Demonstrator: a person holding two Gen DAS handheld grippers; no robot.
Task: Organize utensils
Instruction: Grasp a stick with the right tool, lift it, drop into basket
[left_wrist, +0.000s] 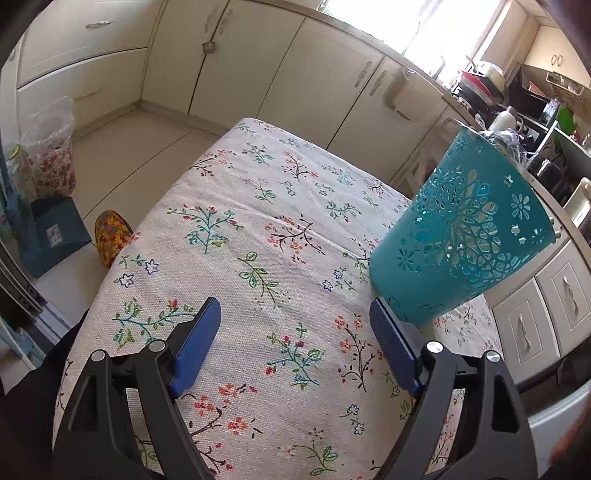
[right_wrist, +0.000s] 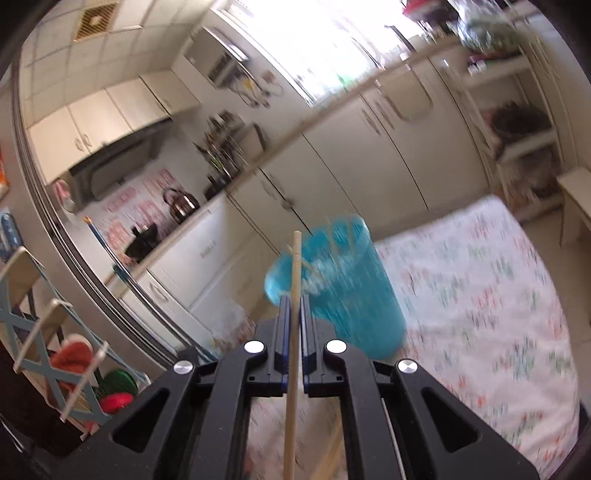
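— Any brand or writing to read?
— None legible; the blue box (left_wrist: 55, 236) on the floor has a label too small to make out.
— The jaws?
— The left gripper (left_wrist: 295, 321) is spread wide over the floral tabletop (left_wrist: 229, 206), holding nothing. The right gripper (right_wrist: 294, 306) is clenched on a wooden chopstick (right_wrist: 295, 258).
— The holder?
— The teal holder (left_wrist: 461, 236) stands on the tabletop, just beside the left gripper's right finger.

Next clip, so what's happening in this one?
A person with a gripper in each hand is sorting utensils on a table with a floral tablecloth. The right gripper is shut on a single wooden chopstick, held in front of the teal perforated utensil holder. The left gripper is open and empty, beside the holder's base.
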